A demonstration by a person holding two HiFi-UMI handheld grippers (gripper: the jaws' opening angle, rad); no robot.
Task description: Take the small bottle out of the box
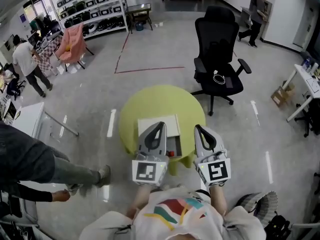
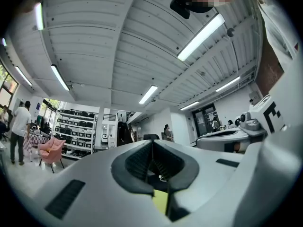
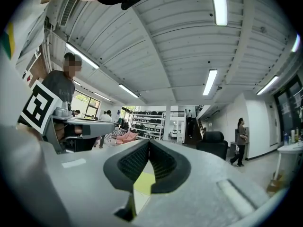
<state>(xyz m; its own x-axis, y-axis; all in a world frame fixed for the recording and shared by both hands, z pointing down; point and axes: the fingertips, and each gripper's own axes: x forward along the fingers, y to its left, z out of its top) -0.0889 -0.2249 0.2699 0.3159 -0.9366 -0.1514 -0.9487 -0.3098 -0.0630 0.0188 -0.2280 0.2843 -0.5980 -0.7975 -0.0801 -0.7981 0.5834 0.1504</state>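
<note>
Both grippers are held over a round green table (image 1: 150,100), tips pointing away from the person. Left gripper (image 1: 160,126): jaws together, nothing between the pads; its own view confirms this (image 2: 152,146), with only a sliver of green tabletop below the closed tips. Right gripper (image 1: 198,128): jaws likewise together and empty, the same in its own view (image 3: 149,146). A white box (image 1: 172,126) sits on the table's near half, partly under the left gripper, its darker open part between the two grippers. A small red spot low in that open part looks like the bottle (image 1: 171,154), lying inside the box just right of the left gripper's body; too small to tell more. Neither gripper touches it. A black office chair (image 1: 218,49) stands beyond the table. A bystander's leg and shoe (image 1: 102,176) reach in from the left, near the table's edge.
</note>
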